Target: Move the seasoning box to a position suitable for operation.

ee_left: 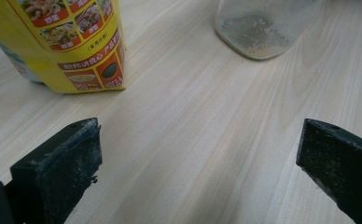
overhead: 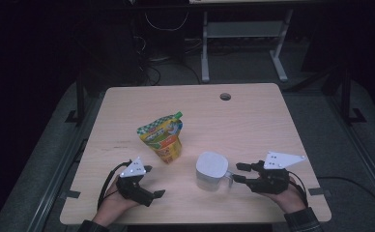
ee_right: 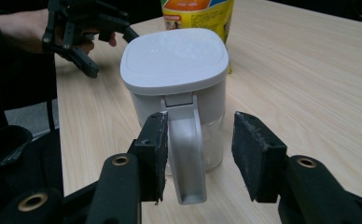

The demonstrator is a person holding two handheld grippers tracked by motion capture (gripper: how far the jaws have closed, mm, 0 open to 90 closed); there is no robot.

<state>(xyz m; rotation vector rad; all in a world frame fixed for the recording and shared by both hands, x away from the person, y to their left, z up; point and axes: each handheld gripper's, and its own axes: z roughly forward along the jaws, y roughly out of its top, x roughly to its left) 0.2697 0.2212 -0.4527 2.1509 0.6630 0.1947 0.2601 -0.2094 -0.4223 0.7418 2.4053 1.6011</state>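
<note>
We see the right gripper parted around the handle of the white-lidded jug, one pad touching it, not clamped. The left gripper gapes wide over bare table, holding nothing, near the yellow pouch.

1. The tabletop reads as pale wood grain, smooth and matt.
2. The pouch looks like glossy printed plastic film.
3. The jug shows a clear plastic body with a smooth white plastic lid and handle.
4. The fingers carry rough, scuffed black pads.
</note>
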